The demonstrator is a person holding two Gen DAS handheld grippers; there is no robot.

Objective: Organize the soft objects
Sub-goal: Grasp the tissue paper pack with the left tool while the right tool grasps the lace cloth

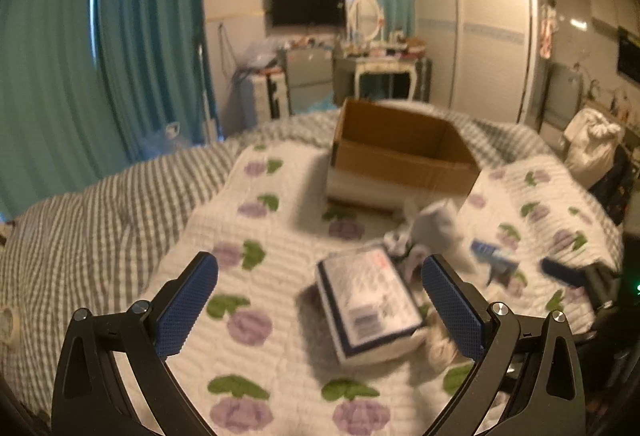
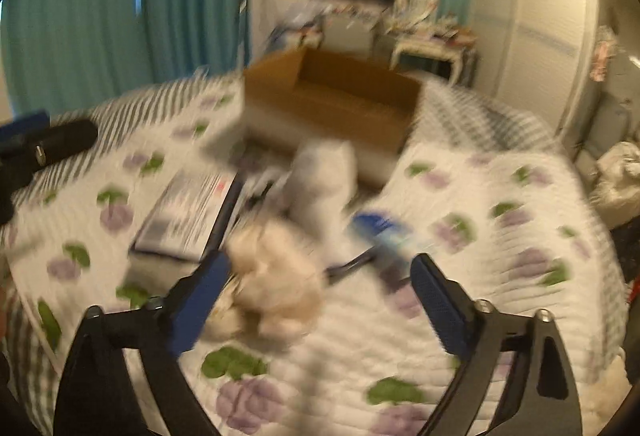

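An open cardboard box (image 1: 400, 152) stands on the bed; it also shows in the right wrist view (image 2: 332, 104). In front of it lie a flat wrapped pack (image 1: 368, 304), a white soft roll (image 1: 436, 224) and a small blue-and-white pack (image 1: 494, 256). My left gripper (image 1: 320, 300) is open above the quilt, with the flat pack between its fingers. My right gripper (image 2: 320, 300) is open, with a cream fluffy soft thing (image 2: 276, 276) by its left finger. The white roll (image 2: 324, 180), flat pack (image 2: 188, 212) and blue pack (image 2: 384, 232) lie beyond, blurred.
The bed carries a white quilt with purple flowers (image 1: 256, 316) over a grey striped cover (image 1: 100, 204). Teal curtains (image 1: 120, 36) hang at left. A dressing table (image 1: 380, 64), TV and wardrobe (image 1: 492, 28) stand behind. The other gripper shows at each view's edge (image 2: 48, 144).
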